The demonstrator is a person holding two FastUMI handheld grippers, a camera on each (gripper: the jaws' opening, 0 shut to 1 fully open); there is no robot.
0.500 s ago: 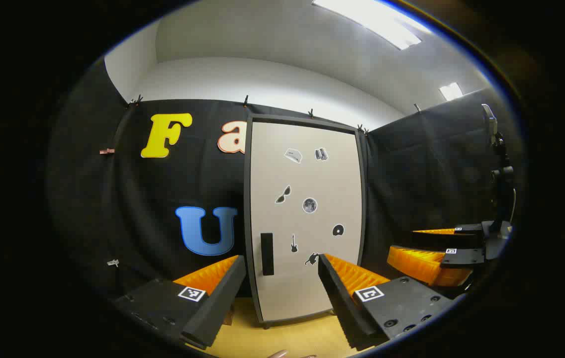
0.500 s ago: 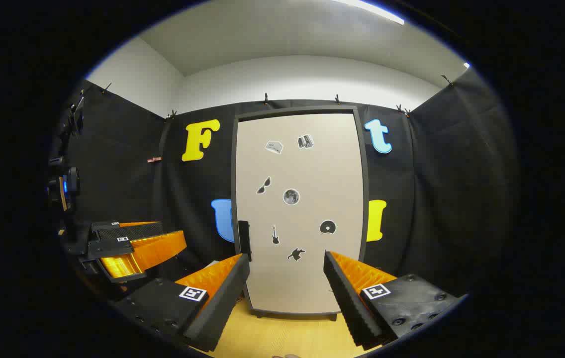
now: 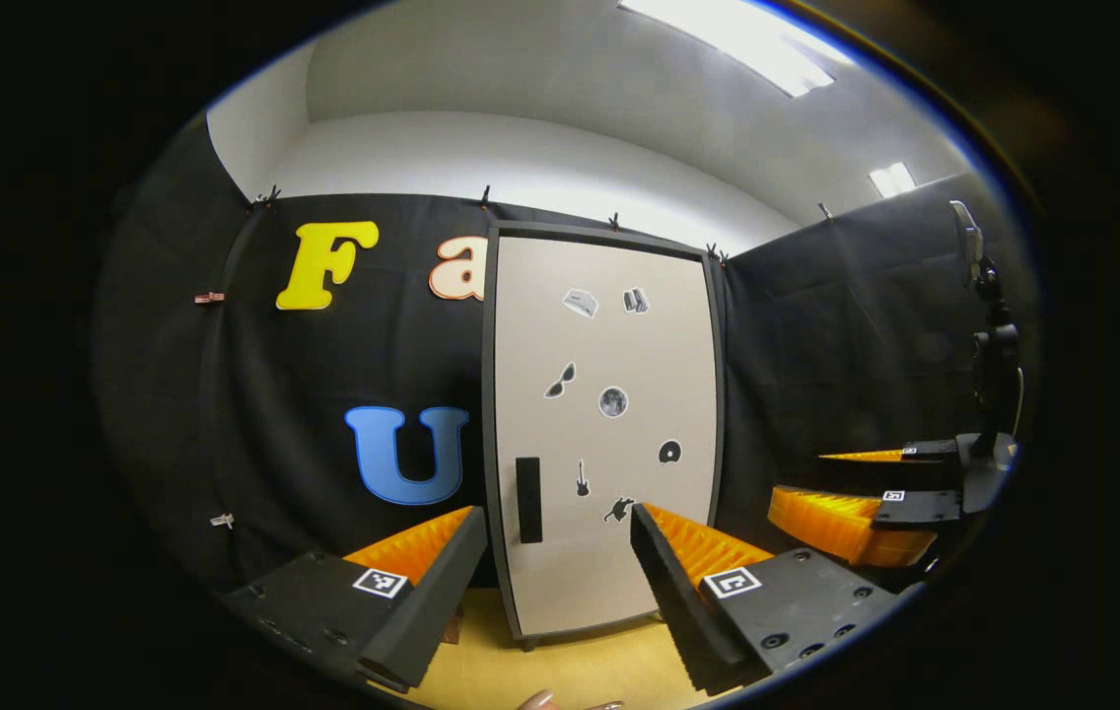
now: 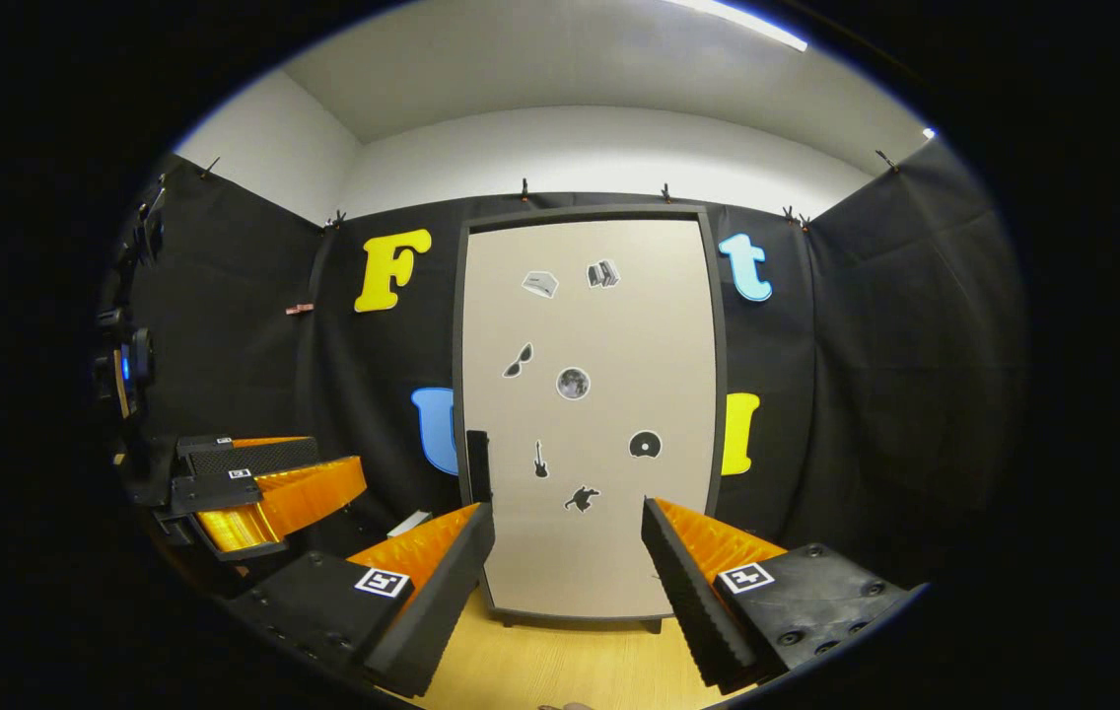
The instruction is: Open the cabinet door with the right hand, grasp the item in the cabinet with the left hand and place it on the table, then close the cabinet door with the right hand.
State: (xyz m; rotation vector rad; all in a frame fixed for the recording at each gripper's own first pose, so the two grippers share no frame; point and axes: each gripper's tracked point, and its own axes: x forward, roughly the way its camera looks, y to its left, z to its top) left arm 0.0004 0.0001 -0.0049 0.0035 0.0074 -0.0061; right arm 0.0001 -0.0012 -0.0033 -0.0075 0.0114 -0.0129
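Right claw (image 4: 565, 552) wide open, nothing held, aimed square at cabinet door (image 4: 590, 394) and well short of it. Left claw (image 3: 555, 552) likewise spread wide and empty, held back from the cabinet; seen also at the left edge of the right gripper view (image 4: 264, 493). Right claw seen at the right edge of the left gripper view (image 3: 856, 493).

Door shut flush in its dark frame, small stickers across the face. Dark upright handle (image 4: 478, 465) low on the door's left edge, just above the right claw's left finger. Cabinet standing on wooden tabletop (image 4: 560, 671). Item to fetch hidden behind the shut door; kind and position unknown.

Risks, judged: handle narrow and off to the left, so a straight-on approach would miss it and strike the panel. Hard pull could shift the cabinet. Swinging door could catch the left claw.
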